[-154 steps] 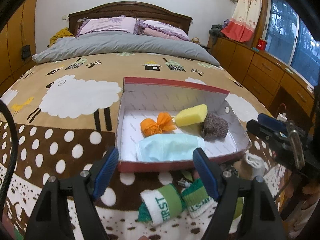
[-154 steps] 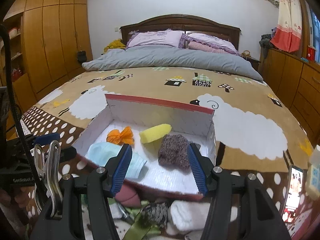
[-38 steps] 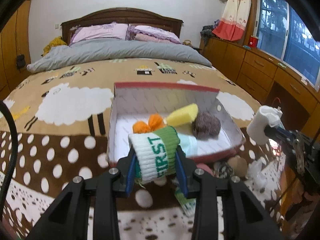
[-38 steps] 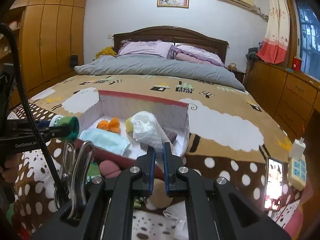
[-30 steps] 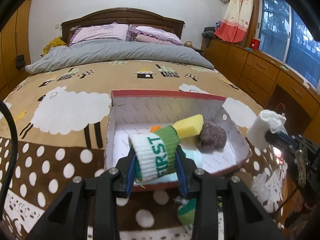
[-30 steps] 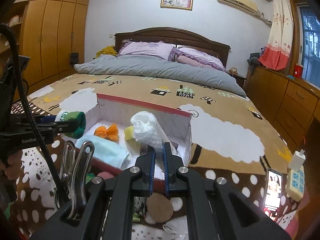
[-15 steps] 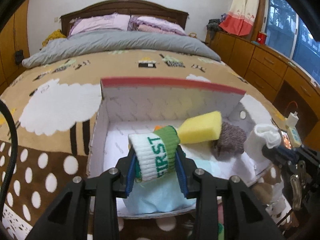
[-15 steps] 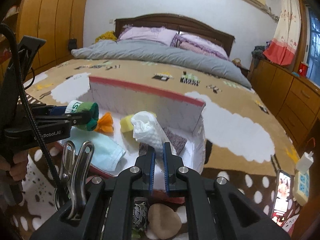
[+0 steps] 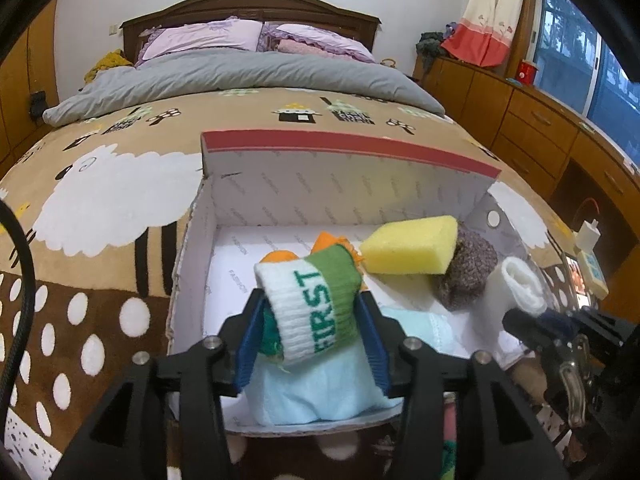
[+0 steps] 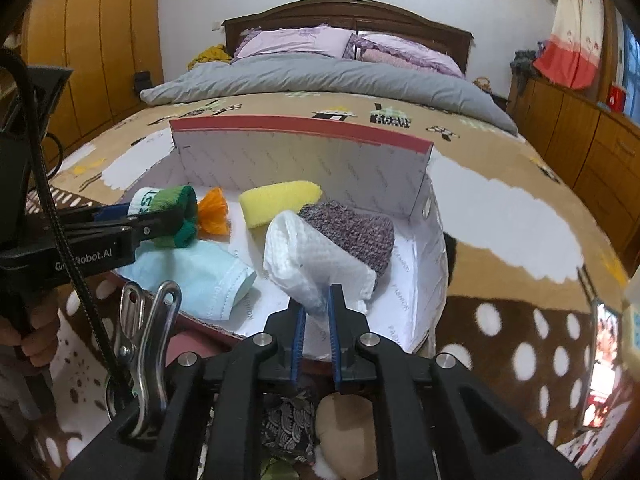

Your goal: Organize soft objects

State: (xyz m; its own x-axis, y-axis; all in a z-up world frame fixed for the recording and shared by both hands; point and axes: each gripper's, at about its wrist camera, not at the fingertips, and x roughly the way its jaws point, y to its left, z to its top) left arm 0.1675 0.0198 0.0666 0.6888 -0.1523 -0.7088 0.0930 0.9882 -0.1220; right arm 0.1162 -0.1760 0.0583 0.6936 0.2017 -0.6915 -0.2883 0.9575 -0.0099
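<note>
A: What is new since a moment ago?

B: Both claws are now over the box (image 9: 348, 148). Before, they were in front of it, above the blanket. The left gripper (image 9: 312, 334) has brought the rolled sock (image 9: 310, 304) inside the box, above the light blue cloth (image 9: 320, 392). Its jaws are opening, and the sock sits between them with a gap on each side, so the blue pads no longer squeeze it.

A: And the other claw?

B: The right gripper (image 10: 316, 312) has come down into the box too. It holds the white cloth (image 10: 304, 256) by a corner. Its jaws are starting to open, but the pads still pinch the cloth.

A: Where is the white cloth in the box?

B: Near the right wall of the box, leaning on the fuzzy grey-purple sock (image 10: 352, 232). The yellow sponge (image 10: 280, 202) is by the back wall of the box, and the orange cloth (image 10: 214, 216) is just left of the sponge.

A: Can you read any words?

B: Yes. The sock says "FIRST" in green letters. The inside of the box says "FASHION" many times in small grey print. The left gripper's side says "Robot.AI"; the letters before that are behind a black cable (image 10: 60, 220).

A: Is anything outside the box?

B: In front of the box, under the right gripper, lie a tan soft thing (image 10: 348, 420) and a dark patterned one (image 10: 286, 424).
</note>
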